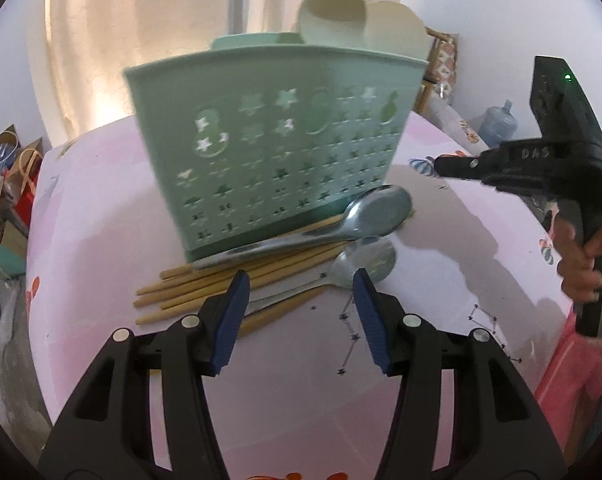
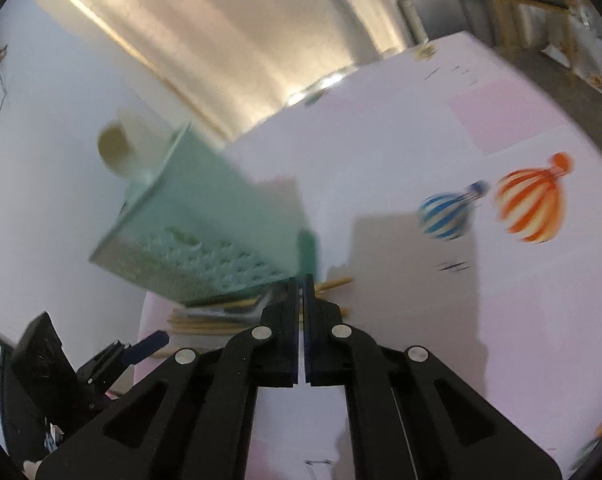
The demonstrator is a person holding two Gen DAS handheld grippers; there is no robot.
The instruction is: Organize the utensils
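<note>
A mint green perforated utensil basket (image 1: pixel 269 140) stands on the pink table with two cream ladle bowls (image 1: pixel 333 16) sticking out of its top. Against its base lie several wooden chopsticks (image 1: pixel 205 292) and two metal spoons (image 1: pixel 365 212). My left gripper (image 1: pixel 301 312) is open and empty, its blue pads just short of the chopsticks and the nearer spoon (image 1: pixel 361 264). My right gripper (image 2: pixel 301 292) is shut with nothing seen between its fingers, its tips close to the basket (image 2: pixel 205 232) and the chopstick ends (image 2: pixel 333 283). It also shows in the left wrist view (image 1: pixel 453 168) at the right.
The table (image 1: pixel 101 220) has a pink cloth with balloon prints (image 2: pixel 533 204). Bags and boxes (image 1: pixel 5 200) sit on the floor at the left. A water jug (image 1: pixel 499 120) and a chair stand beyond the table's right side. Curtains hang behind.
</note>
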